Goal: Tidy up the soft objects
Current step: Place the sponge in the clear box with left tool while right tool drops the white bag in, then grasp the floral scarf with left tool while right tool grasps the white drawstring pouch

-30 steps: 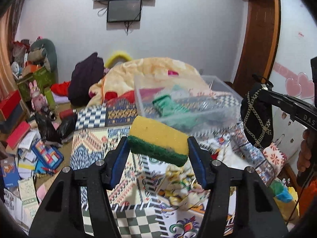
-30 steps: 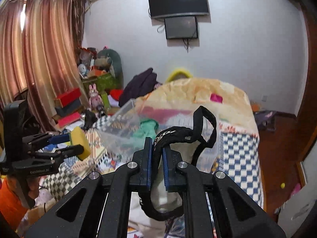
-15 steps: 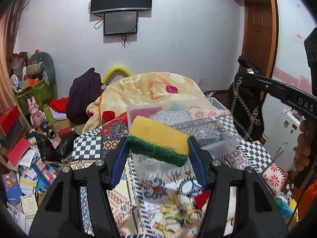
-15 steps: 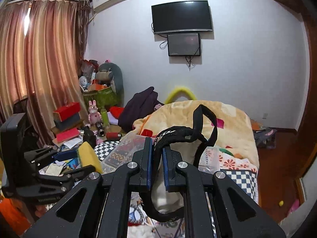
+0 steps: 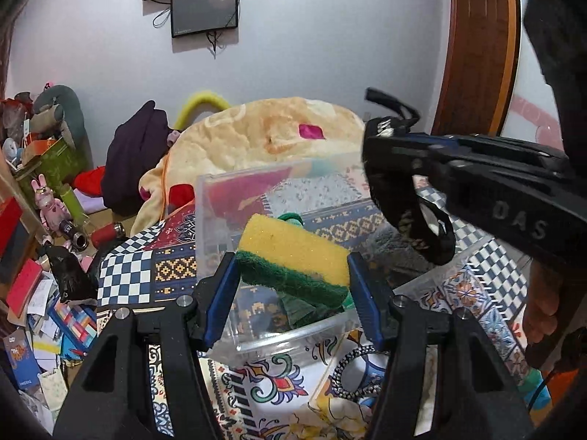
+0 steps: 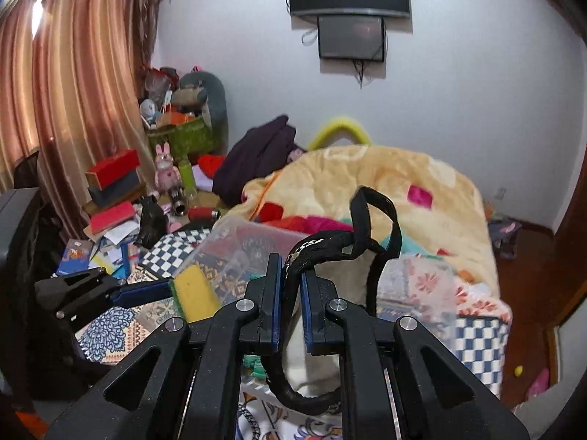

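Note:
My left gripper is shut on a yellow and green sponge and holds it just above the near rim of a clear plastic bin on the patterned bedspread. The sponge also shows in the right wrist view. My right gripper is shut on a black strap with a chain and holds it over the bin; it shows in the left wrist view at the right, above the bin. The bin holds a green cloth and a grey soft item.
A cream blanket lies piled behind the bin. A dark garment sits at the bed's far left. The floor at the left is littered with books, boxes and toys. A wooden door stands at the right.
Both grippers have moved forward and down over the bin. The right gripper with the strap has swung in closer to the sponge. Both grips are unchanged.

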Motion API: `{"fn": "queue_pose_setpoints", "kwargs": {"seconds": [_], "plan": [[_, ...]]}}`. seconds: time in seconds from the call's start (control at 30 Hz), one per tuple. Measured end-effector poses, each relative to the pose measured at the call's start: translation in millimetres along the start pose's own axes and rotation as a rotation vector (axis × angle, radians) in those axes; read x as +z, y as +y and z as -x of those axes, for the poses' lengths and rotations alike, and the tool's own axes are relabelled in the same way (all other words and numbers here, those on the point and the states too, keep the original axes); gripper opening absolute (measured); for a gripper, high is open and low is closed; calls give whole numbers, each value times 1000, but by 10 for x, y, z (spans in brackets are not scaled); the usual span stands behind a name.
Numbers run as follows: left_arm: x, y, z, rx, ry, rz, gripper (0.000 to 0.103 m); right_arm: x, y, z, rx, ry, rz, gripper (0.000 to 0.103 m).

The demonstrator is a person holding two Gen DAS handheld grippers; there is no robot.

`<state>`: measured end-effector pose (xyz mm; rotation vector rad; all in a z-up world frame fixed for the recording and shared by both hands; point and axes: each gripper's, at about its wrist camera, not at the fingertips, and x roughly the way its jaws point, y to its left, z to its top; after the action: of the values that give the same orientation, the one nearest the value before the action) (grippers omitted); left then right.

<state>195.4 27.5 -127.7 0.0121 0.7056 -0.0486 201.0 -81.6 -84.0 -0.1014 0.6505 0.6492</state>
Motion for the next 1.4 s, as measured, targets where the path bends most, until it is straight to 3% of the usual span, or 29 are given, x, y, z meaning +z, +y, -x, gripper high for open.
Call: {"fn": "queue_pose_setpoints", "kwargs": {"seconds": [0.33, 0.4, 0.43, 0.53, 0.7, 0.93, 1.13, 1.4], "plan": [[-12, 61, -163, -37, 45, 35, 61, -130, -35, -271, 35, 131, -22, 10], [-22, 60, -169, -45, 51, 35, 63, -143, -53, -259, 51, 154, -38, 17], [-28, 60, -167, -45, 53, 35, 63, -150, -64, -238, 58, 156, -45, 26], [-36, 67, -132, -47, 47, 37, 65, -151, -61, -155, 40, 129, -46, 42], [-48, 96, 18, -90, 34, 58, 67, -169, -76, 69, 26, 87, -37, 47], [-95, 96, 408, -109, -31, 70, 76, -223, -96, 415, 12, 16, -36, 69], [-240, 54, 738, -92, -70, 49, 82, -437, -74, 668, 33, -4, -51, 78], [-585, 57, 883, -69, -31, 61, 82, -865, 51, 702, 65, 62, -75, 81]]}}
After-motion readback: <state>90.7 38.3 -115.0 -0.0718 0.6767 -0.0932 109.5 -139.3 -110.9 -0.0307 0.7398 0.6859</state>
